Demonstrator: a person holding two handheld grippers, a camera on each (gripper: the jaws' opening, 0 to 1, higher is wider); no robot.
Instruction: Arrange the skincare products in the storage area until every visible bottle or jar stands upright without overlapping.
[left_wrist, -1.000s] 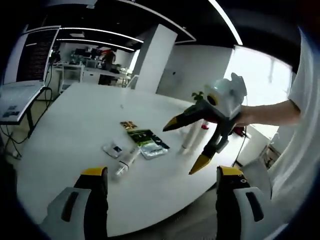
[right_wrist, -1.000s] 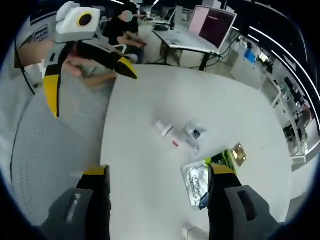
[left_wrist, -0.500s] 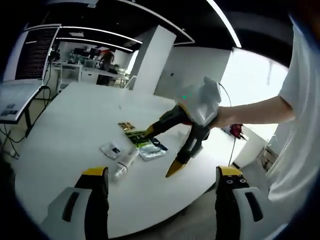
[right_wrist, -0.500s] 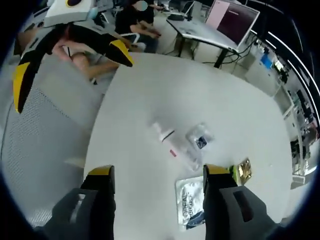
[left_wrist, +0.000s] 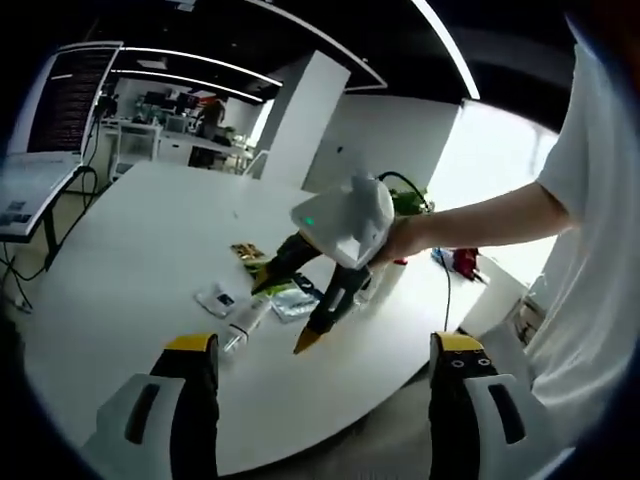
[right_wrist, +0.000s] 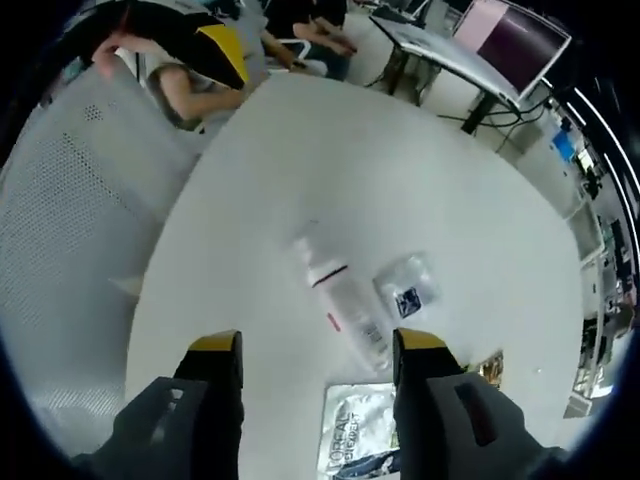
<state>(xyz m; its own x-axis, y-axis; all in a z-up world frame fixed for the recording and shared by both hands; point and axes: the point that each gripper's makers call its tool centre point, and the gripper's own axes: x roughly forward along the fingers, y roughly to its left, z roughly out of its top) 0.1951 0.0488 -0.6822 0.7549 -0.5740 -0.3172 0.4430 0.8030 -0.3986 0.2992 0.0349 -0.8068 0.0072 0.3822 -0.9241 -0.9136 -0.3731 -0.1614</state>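
In the left gripper view, the left gripper (left_wrist: 314, 345) gaped empty; the right gripper (left_wrist: 286, 312) hovered spread above the table (left_wrist: 120, 260). In the right gripper view, a tube (right_wrist: 340, 298) lay flat, seemingly beside a sachet (right_wrist: 404, 288).

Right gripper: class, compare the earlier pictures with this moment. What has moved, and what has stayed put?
The right gripper has come down from beside the table toward the lying tube, open and empty, jaws now either side of it from above. Nothing has been grasped. The left gripper stays open and back from the table. The tube, the small clear packet and the silver sachet lie where they were.
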